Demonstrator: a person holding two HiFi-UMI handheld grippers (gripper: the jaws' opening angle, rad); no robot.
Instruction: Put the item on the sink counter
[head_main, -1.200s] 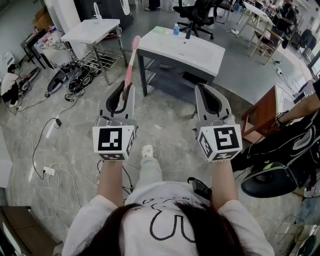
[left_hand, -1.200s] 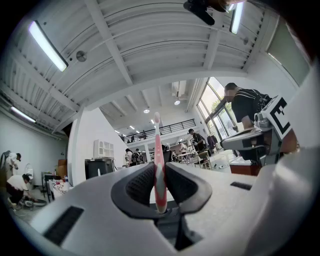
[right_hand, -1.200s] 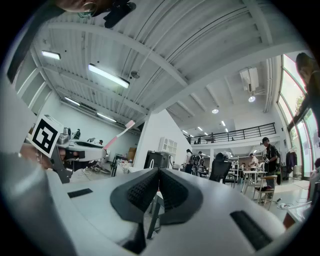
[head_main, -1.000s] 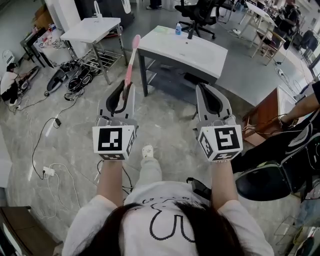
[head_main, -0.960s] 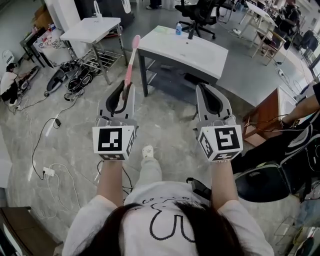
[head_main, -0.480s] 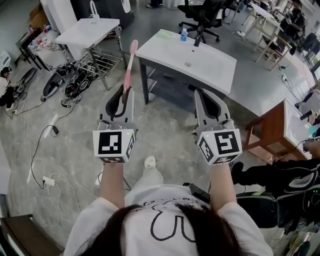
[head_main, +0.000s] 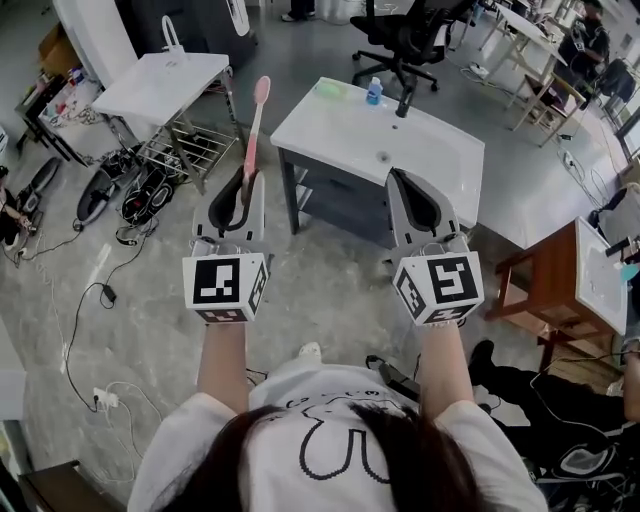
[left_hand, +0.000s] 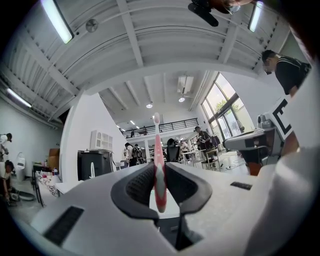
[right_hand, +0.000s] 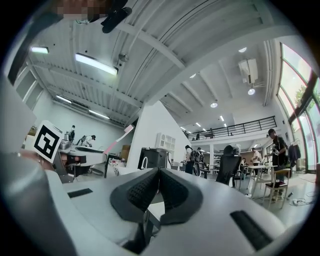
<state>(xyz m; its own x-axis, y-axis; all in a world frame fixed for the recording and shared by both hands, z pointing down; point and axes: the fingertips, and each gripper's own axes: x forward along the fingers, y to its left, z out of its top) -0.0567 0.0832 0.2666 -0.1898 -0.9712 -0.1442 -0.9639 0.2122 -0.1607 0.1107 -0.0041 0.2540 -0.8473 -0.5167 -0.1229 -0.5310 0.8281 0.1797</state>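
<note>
A pink toothbrush (head_main: 256, 120) is pinched by its handle between the jaws of the left gripper (head_main: 246, 180), which are closed narrowly on it. The brush is held in the air with its head pointing up and away from the person. In the head view it is seen to the left of the sink counter (head_main: 440, 160) and short of it, not over its top. From above, the lower end of the handle is hidden inside the gripper. In the left gripper view that end is shown sitting between the black pads (left_hand: 139, 186). The bristles are too small to be made out in any view.

The jaws of the right gripper (head_main: 400, 185) are pressed together, and nothing is seen between them. Part of the near edge of the sink counter is covered by this gripper. On the far side of the counter a black tap (head_main: 405, 100), a small bottle (head_main: 374, 92) and a green thing (head_main: 328, 88) are seen; what the green thing is cannot be told. A second white table (head_main: 165, 80) stands well to the left, with cables (head_main: 110, 190) tangled on the floor below it. A wooden table (head_main: 560, 270) at the right is cut off by the frame edge.
</note>
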